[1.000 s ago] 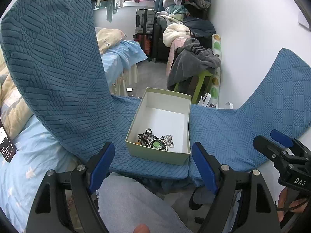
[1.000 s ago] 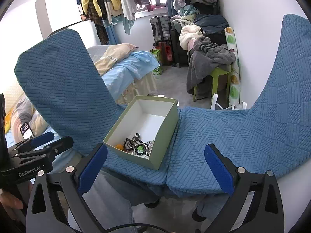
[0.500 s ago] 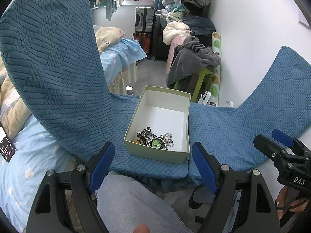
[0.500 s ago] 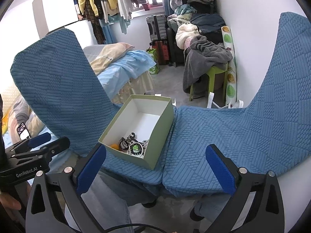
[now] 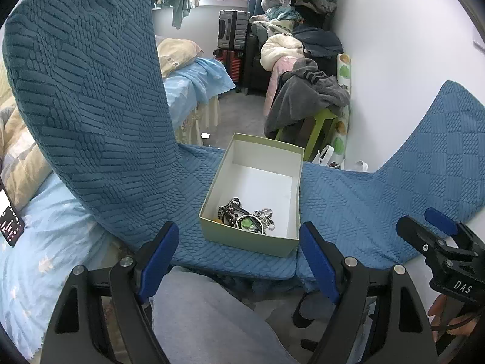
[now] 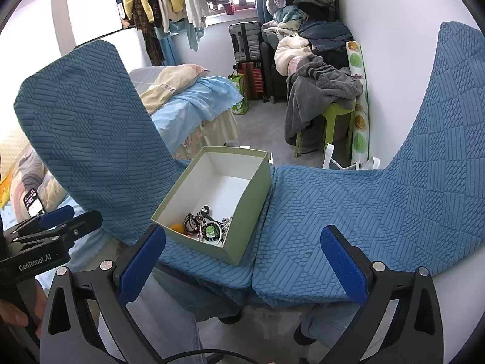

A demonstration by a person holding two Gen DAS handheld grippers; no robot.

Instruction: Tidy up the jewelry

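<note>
Green box with tangled jewelry on blue chair seat, within reach; left gripper and right gripper both wide, empty, poised short of it.

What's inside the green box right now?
The green box holds tangled jewelry bunched at its near end: a green-faced round piece, dark pieces, a silver chain. The far end is bare. Anything beneath the tangle is hidden.

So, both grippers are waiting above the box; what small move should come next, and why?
Probably lower the left hand-held gripper toward the jewelry heaped at the near end of the box. Its jaws stand open and empty, the pile lies just ahead of them, and nothing has been taken out yet. The right hand-held gripper is also open.
</note>
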